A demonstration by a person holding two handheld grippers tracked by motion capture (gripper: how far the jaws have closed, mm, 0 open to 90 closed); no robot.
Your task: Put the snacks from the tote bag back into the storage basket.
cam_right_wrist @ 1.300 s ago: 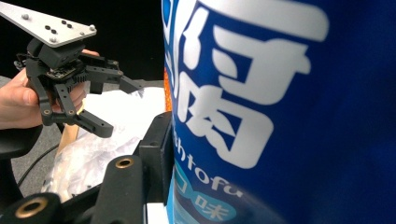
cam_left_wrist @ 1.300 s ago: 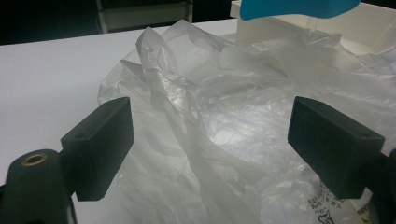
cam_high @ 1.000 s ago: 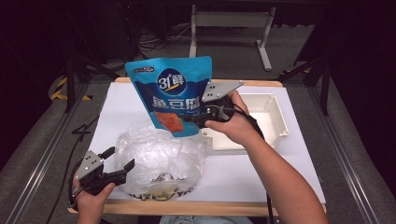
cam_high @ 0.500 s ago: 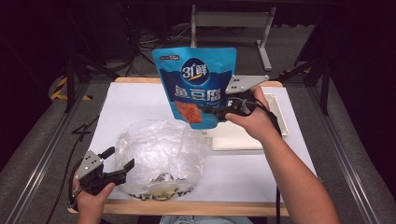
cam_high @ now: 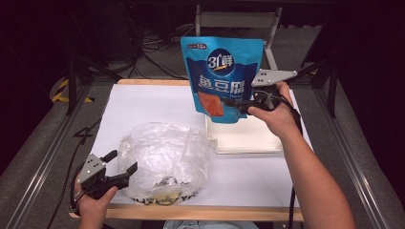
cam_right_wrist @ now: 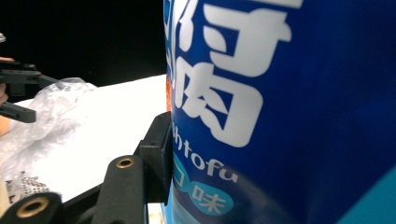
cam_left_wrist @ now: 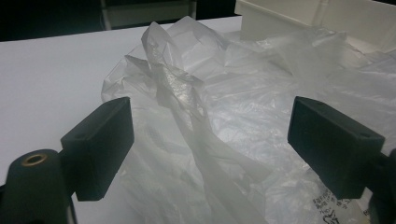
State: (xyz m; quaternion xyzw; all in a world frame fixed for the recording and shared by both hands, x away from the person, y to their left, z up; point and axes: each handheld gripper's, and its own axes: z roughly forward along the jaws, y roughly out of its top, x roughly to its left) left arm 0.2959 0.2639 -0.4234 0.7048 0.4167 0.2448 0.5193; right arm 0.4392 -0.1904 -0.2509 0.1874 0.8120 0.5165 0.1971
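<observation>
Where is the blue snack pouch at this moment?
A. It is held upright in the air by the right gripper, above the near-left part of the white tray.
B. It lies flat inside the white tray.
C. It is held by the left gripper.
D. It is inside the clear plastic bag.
A: the right gripper clamps the blue pouch near its lower edge, upright over the white tray, while the left gripper is open at the clear plastic bag.

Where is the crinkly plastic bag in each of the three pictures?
High view: the plastic bag lies low and left of centre on the table, by the open left gripper.
Left gripper view: the bag spreads from the middle to the right, between and behind the jaws.
Right gripper view: the bag sits at the left edge, beside the blue pouch.
Shared landmark: the white tabletop under the bag.
</observation>
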